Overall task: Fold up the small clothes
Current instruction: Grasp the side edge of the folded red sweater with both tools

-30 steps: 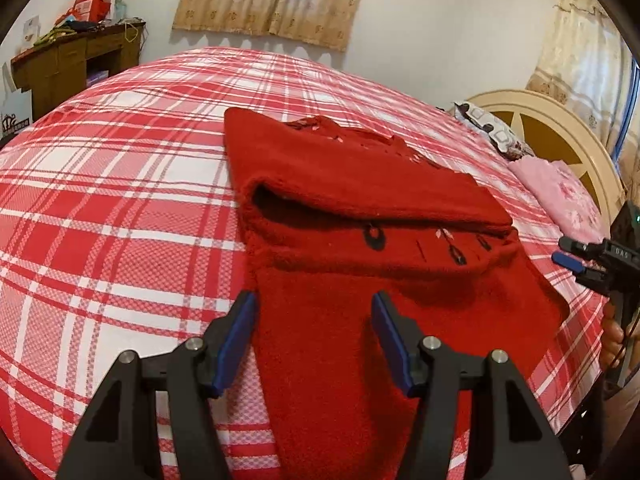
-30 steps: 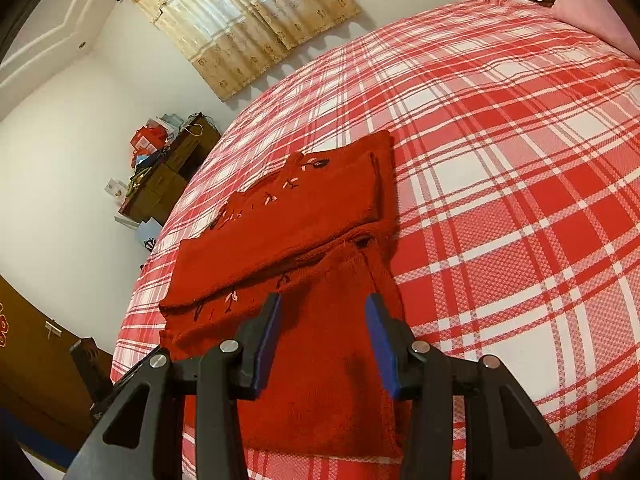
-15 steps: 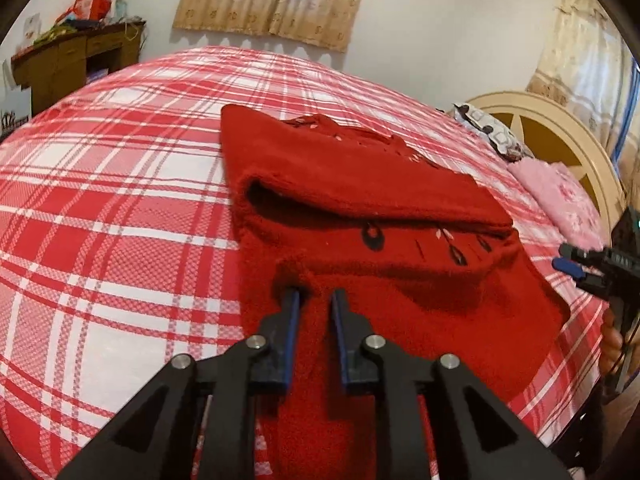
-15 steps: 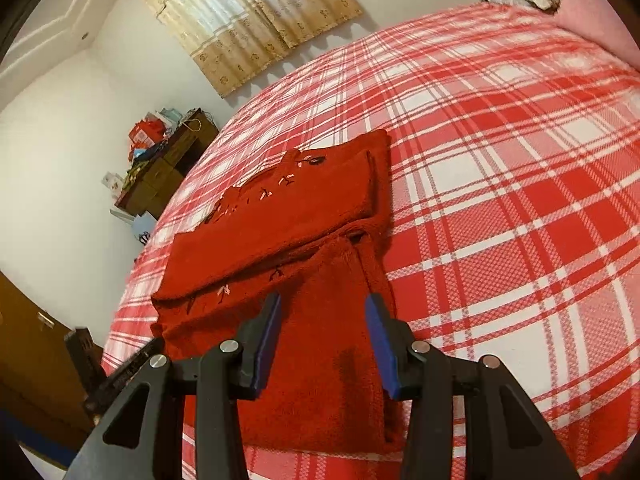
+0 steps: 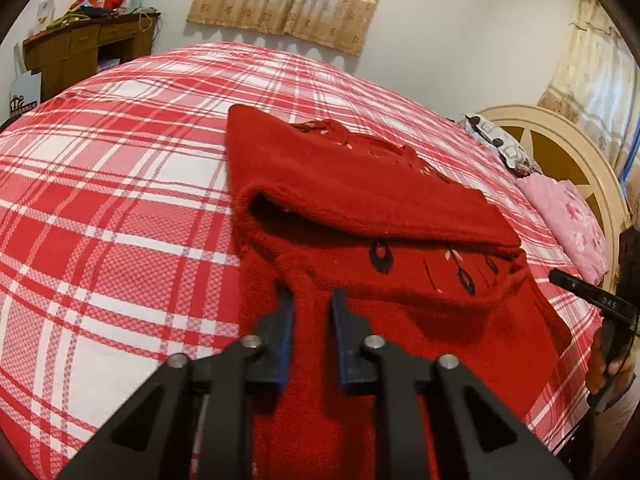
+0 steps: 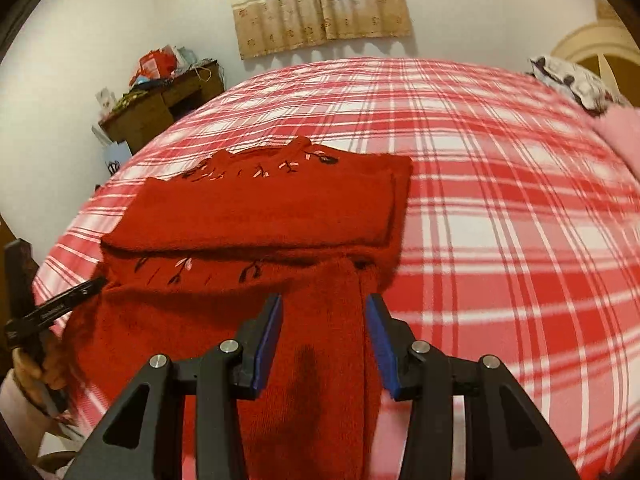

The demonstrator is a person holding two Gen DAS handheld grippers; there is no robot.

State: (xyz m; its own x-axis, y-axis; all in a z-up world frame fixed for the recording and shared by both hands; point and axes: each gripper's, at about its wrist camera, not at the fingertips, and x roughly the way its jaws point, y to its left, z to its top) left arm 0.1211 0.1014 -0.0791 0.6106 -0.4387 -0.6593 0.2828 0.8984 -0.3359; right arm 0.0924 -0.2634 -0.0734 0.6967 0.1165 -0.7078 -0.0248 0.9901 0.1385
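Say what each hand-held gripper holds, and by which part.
Left hand-held gripper: red sweater, pinched at its near bottom hem. Right hand-held gripper: open, holding nothing.

Left hand-held gripper (image 5: pixel 311 300) pinched, right (image 6: pixel 323 312) spread

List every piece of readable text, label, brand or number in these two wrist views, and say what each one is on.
"DAS": white letters on the finger of the right gripper, seen from the left wrist view.
White lettering on the finger of the left gripper in the right wrist view: too blurred to read.
Crown-printed bag beside the wooden desk: print too small to read.
Red sweater: embroidery only, no text.
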